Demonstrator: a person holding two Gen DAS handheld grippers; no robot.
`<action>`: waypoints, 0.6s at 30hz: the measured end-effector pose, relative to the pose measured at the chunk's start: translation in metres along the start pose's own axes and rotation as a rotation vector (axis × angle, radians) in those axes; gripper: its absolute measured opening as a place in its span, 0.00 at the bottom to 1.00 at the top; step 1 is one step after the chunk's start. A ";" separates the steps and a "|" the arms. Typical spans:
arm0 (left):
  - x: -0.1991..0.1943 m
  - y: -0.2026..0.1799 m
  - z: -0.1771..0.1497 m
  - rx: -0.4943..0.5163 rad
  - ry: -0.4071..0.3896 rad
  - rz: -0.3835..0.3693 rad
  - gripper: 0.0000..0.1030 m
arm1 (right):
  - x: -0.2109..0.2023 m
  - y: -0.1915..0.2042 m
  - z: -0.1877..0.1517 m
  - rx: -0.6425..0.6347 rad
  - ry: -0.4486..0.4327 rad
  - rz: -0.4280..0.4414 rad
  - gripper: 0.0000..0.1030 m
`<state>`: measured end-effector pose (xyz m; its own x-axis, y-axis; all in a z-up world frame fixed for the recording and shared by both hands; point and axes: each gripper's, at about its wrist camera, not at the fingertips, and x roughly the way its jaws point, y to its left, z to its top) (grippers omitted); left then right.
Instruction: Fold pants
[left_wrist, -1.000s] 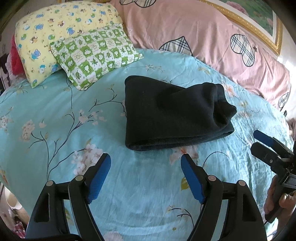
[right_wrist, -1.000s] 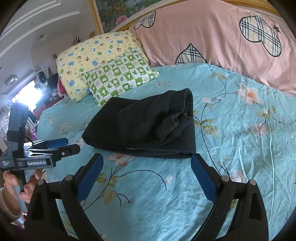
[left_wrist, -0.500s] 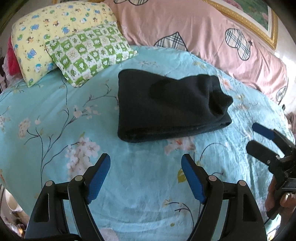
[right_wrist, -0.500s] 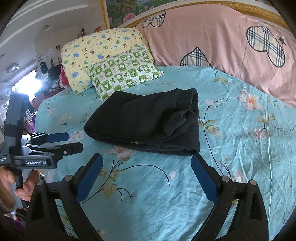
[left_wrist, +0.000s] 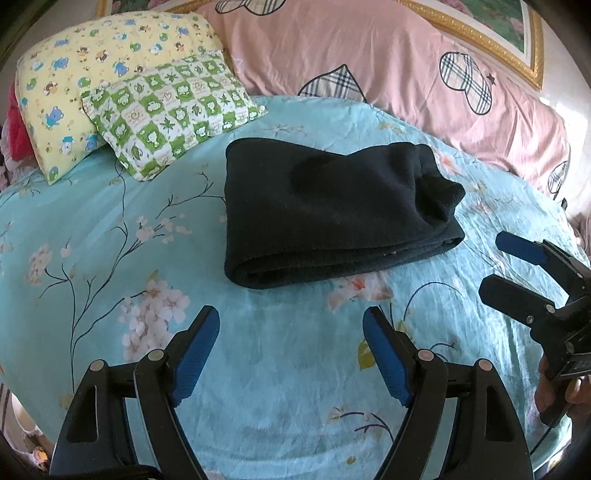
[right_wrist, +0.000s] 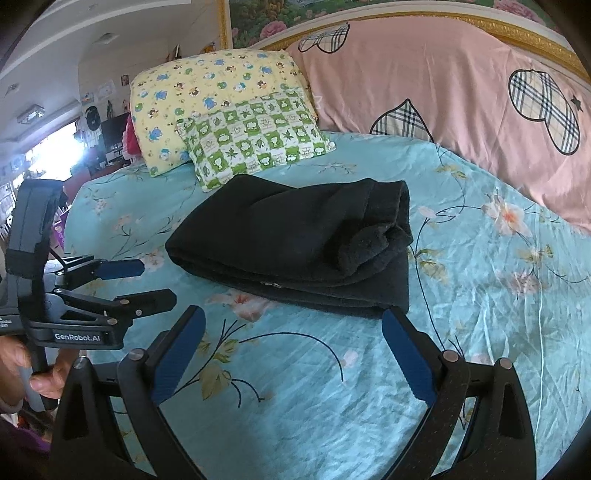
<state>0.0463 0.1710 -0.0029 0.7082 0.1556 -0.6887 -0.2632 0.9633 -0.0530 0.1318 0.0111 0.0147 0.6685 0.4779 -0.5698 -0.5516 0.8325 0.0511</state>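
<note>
The black pants (left_wrist: 332, 214) lie folded into a thick rectangle on the turquoise floral bedsheet (left_wrist: 110, 229); they also show in the right wrist view (right_wrist: 295, 243). My left gripper (left_wrist: 291, 325) is open and empty, hovering over the sheet in front of the pants. My right gripper (right_wrist: 291, 325) is open and empty, just short of the pants' near edge. The right gripper also shows at the right edge of the left wrist view (left_wrist: 495, 264), and the left gripper shows at the left of the right wrist view (right_wrist: 157, 282).
A green checked pillow (left_wrist: 166, 110) leans on a yellow cartoon pillow (left_wrist: 85, 74) behind the pants. A long pink bolster (left_wrist: 406, 74) with plaid hearts runs along the headboard. The bed's edge lies near both grippers.
Both grippers have drawn back slightly and tilted; the pants stay folded and still. Both grippers stay open.
</note>
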 end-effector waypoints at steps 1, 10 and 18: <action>0.001 0.000 0.000 0.001 -0.001 -0.001 0.78 | 0.001 0.000 0.000 0.001 0.003 0.001 0.94; 0.005 -0.001 0.005 0.010 -0.001 -0.001 0.78 | 0.010 -0.002 0.002 0.009 0.012 0.008 0.94; 0.008 -0.002 0.007 0.016 0.001 0.002 0.79 | 0.013 -0.005 0.004 0.020 0.012 0.013 0.94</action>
<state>0.0569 0.1719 -0.0030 0.7074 0.1570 -0.6892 -0.2539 0.9664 -0.0405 0.1451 0.0139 0.0099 0.6554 0.4853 -0.5788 -0.5498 0.8319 0.0750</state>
